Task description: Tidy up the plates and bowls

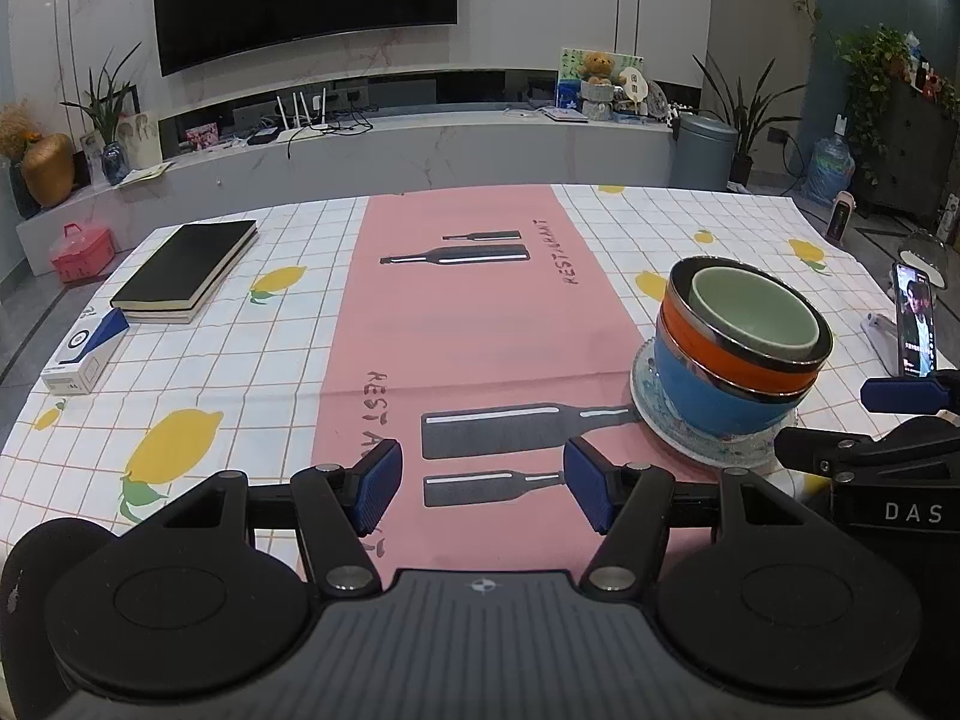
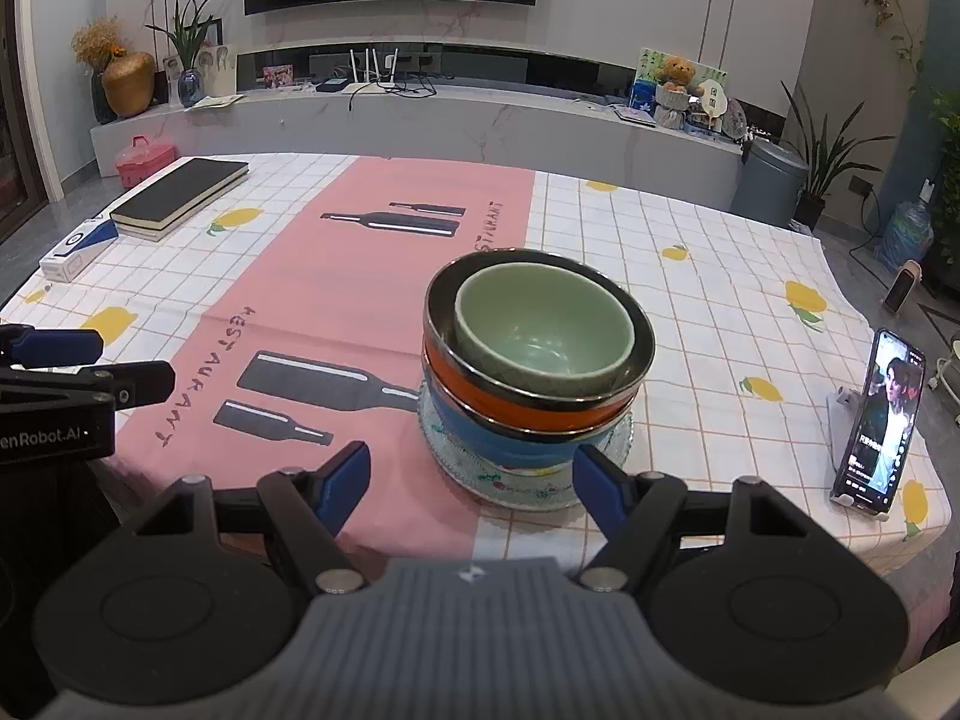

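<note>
- Holding my left gripper (image 1: 483, 489) above the near edge of the table (image 1: 198, 360), I kept its blue pads (image 1: 379, 483) wide apart with nothing between them, only the pink runner (image 1: 462, 324) below.
- My right gripper (image 2: 471, 489) hung over the same near edge, its jaws also spread wide and gripping nothing.
- The stack stood just beyond my right gripper, toward the table's near right corner: a green bowl (image 2: 540, 330) nested in an orange bowl (image 2: 498, 396), which sat in a blue bowl (image 2: 510, 441), all on a patterned plate (image 2: 528, 486).
- The plate straddled the runner's right border.
- A black book (image 1: 186, 267) and a small box (image 1: 84, 351) lay by the left edge.
- A phone (image 2: 879, 420) stood propped at the right edge.
</note>
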Demonstrator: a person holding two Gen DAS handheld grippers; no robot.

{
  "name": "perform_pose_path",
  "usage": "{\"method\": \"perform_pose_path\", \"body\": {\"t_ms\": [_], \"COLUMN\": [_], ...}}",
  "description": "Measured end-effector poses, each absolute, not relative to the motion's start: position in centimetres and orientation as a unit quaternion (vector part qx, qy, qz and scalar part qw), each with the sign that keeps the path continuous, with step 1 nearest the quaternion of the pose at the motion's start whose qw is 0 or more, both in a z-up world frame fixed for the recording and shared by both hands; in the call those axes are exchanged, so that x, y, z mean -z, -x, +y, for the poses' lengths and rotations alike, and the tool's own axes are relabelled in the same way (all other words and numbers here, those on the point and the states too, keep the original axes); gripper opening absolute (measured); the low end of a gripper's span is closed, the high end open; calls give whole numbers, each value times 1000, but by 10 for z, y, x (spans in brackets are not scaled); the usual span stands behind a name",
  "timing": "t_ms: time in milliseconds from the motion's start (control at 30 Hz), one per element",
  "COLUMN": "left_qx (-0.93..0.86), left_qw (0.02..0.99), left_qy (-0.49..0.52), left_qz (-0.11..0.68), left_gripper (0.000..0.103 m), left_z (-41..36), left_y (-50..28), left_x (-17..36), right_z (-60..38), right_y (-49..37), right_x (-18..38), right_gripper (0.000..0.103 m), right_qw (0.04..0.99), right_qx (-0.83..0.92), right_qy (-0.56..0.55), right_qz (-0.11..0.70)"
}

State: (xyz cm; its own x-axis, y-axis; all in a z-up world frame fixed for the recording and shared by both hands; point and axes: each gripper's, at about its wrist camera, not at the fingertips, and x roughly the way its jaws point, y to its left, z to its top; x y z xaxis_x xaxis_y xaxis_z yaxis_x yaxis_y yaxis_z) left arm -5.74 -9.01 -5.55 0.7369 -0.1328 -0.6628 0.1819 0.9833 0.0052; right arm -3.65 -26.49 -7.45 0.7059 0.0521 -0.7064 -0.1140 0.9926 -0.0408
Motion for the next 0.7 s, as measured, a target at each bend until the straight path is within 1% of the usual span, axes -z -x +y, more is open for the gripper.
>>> {"method": "perform_pose_path", "body": {"t_ms": [700], "left_qx": [78], "left_qw": [932], "left_qy": [-32], "left_qz": [352], "left_gripper": [73], "left_z": [-94], "left_y": [53], "left_x": [51], "right_z": [-265], "right_y": [36], "right_x": [80], "right_gripper": [75], "right_qw": [922], "right_qx": [-43], "right_qy": [38], "right_qz": [382]}}
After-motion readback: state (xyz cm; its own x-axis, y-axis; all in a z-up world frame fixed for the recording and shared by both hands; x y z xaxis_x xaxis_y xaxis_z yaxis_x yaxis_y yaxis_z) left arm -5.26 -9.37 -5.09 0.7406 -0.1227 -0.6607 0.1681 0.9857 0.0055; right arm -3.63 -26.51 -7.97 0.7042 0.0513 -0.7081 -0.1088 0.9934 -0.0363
